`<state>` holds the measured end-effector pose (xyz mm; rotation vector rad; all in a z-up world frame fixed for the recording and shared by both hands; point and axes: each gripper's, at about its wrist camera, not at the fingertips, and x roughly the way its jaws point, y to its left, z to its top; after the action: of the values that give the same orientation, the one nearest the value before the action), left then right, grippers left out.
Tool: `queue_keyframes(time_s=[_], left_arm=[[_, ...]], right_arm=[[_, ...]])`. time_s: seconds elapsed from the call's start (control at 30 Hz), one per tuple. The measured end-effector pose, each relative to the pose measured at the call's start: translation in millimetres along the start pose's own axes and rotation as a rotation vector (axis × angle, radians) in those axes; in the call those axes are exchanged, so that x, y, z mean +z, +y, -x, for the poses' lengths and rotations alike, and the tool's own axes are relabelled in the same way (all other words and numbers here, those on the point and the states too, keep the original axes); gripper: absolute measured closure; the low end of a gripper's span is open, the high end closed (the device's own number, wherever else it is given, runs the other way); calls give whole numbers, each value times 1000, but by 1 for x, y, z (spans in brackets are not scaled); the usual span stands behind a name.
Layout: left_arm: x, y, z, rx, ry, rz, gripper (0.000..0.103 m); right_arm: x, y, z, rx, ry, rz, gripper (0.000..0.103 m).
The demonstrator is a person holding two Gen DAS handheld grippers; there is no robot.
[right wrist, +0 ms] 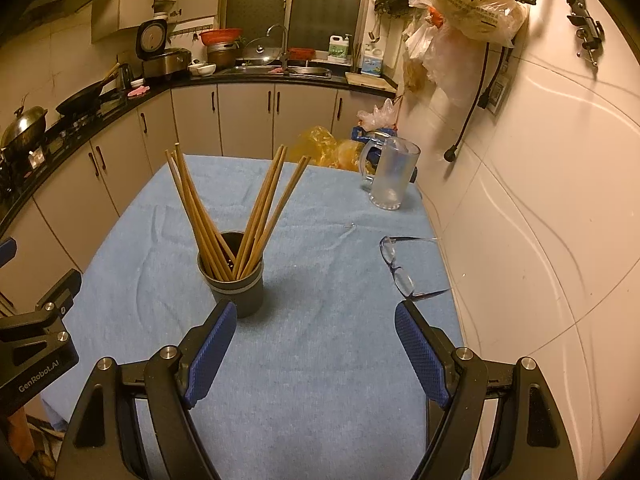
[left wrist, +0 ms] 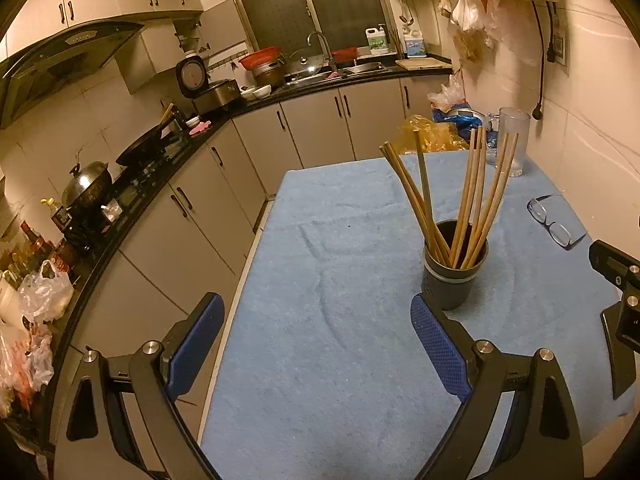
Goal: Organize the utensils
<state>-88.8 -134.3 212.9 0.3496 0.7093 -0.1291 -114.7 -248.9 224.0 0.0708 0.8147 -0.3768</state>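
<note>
Left gripper (left wrist: 316, 344): jaws spread wide with nothing between the blue pads; it hangs over the near part of the blue towel (left wrist: 320, 240), tilted downward.
Right gripper (right wrist: 316, 344): likewise spread wide and empty, tilted down over the same towel; its black frame shows at the right edge of the left wrist view.
Chopsticks (left wrist: 460, 200): a bundle of wooden sticks standing in the holder, fanned into two groups that lean left and right.
Holder (left wrist: 454, 276): dark round cup with a pale band below the rim, upright on the towel, just beyond the left gripper's right finger and the right gripper's left finger; touched by neither.
Glasses (right wrist: 400, 264): dark-framed pair lying on the towel to the right of the holder, near the wall.
Mug (right wrist: 390, 176): clear glass with a handle, upright at the far right corner of the towel.
Background: kitchen counter with a wok (left wrist: 90, 186), a sink (left wrist: 360, 68) and pale cabinets.
</note>
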Motion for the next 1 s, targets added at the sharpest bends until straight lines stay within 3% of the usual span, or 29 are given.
queue_keyframes(time_s=[1.0], left_arm=[[-9,-3,-2,-11,13,-3,10]], right_arm=[[-8,6,-3,-5,27,16,18]])
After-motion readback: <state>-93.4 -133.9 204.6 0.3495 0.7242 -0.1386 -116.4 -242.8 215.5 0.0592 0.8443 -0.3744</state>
